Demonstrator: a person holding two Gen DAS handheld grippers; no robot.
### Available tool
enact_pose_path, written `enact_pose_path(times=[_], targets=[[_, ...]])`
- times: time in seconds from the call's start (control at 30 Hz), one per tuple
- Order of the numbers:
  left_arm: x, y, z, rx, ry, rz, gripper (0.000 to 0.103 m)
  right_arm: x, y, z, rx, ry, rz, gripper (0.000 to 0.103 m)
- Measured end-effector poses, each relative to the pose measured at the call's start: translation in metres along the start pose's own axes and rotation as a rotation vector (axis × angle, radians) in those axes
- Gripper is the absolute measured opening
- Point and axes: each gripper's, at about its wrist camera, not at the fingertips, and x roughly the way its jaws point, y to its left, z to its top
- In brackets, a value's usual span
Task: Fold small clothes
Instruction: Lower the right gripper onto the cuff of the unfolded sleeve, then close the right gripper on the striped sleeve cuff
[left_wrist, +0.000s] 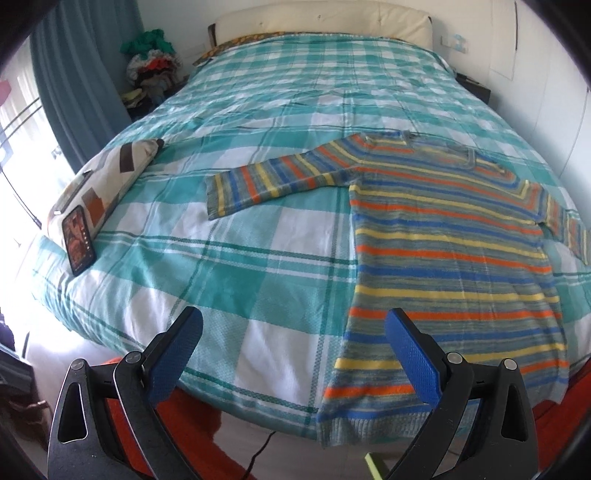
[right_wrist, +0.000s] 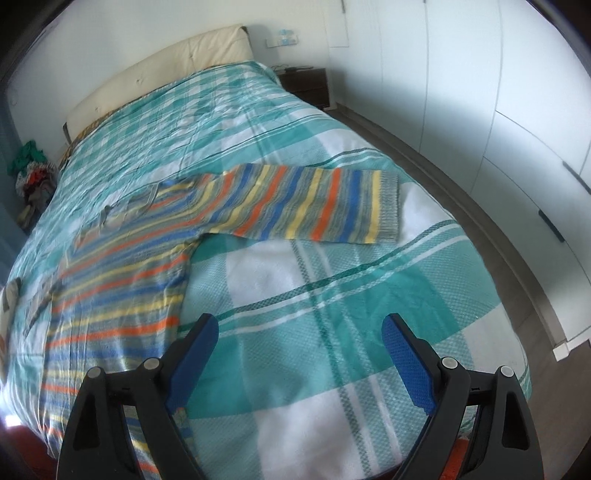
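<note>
A striped knit sweater (left_wrist: 450, 258) in grey, blue, orange and yellow lies flat, front down, on the bed, its hem hanging over the near edge. One sleeve (left_wrist: 273, 181) stretches out to the left in the left wrist view; the other sleeve (right_wrist: 314, 206) reaches right in the right wrist view, where the sweater body (right_wrist: 122, 295) fills the left. My left gripper (left_wrist: 293, 325) hovers open above the hem's left corner, holding nothing. My right gripper (right_wrist: 299, 332) hangs open over bare bedspread just right of the sweater's side edge, also holding nothing.
The bed has a teal and white plaid bedspread (left_wrist: 258, 110). A patterned pillow (left_wrist: 107, 181) with a phone (left_wrist: 79, 240) leaning on it sits at the left edge. A clothes pile (left_wrist: 151, 62) stands beside the headboard. White wardrobes (right_wrist: 498, 129) and a nightstand (right_wrist: 306, 86) flank the right side.
</note>
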Motion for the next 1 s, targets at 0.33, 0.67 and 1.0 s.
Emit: enact_pose_path(times=[0.33, 0.67, 1.0], targets=[[0.018, 0.007, 0.001, -0.017, 0.006, -0.009, 0.099, 0.009, -0.004, 0.007, 0.003, 0.032, 0.059, 0.089], [0.093, 0.066, -0.005, -0.184, -0.049, 0.111, 0.099, 0.062, -0.122, 0.12, 0.4, 0.026, 0.168, 0.084], [0.12, 0.062, -0.017, -0.155, 0.02, 0.134, 0.099, 0.135, -0.138, 0.114, 0.465, 0.186, 0.159, 0.053]])
